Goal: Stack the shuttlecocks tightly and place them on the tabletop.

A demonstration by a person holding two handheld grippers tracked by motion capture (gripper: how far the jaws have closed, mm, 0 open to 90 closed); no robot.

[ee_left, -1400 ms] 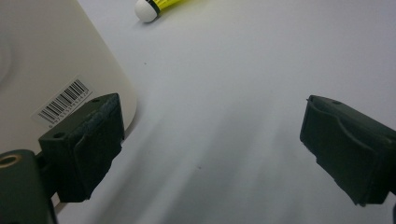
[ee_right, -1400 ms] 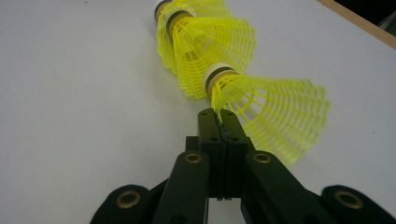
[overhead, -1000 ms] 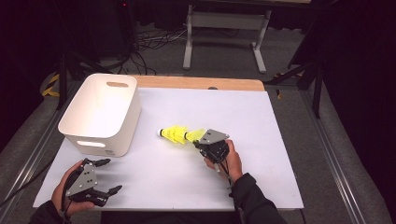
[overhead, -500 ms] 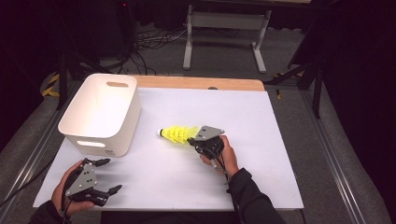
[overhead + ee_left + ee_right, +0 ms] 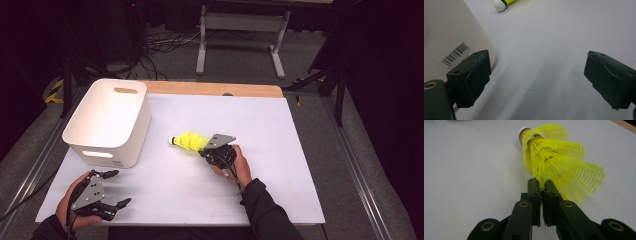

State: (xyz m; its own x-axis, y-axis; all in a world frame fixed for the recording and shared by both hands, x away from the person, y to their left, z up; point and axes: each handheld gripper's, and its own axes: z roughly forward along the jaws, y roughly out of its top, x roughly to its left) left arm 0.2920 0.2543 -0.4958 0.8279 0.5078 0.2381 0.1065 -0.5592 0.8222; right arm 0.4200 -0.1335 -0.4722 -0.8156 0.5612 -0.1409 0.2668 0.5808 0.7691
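Resting at the near left: left gripper (image 5: 112, 190), held in a hand low on the worktop (image 5: 280, 130), its jaws spread wide with only bare surface between them.
Bin: white bin (image 5: 107, 122) just ahead of the left gripper, its barcode label (image 5: 455, 54) beside that gripper's left jaw in the left gripper view.
Shuttlecocks: yellow shuttlecocks (image 5: 189, 141), nested in a stack, lying on their side to the right of the bin, white cork tip (image 5: 499, 4) pointing toward it.
Right gripper: right gripper (image 5: 204, 148) at the stack's open end, jaws nearly together and pinching the edge of the yellow mesh skirt (image 5: 564, 167); they have just eased slightly apart.
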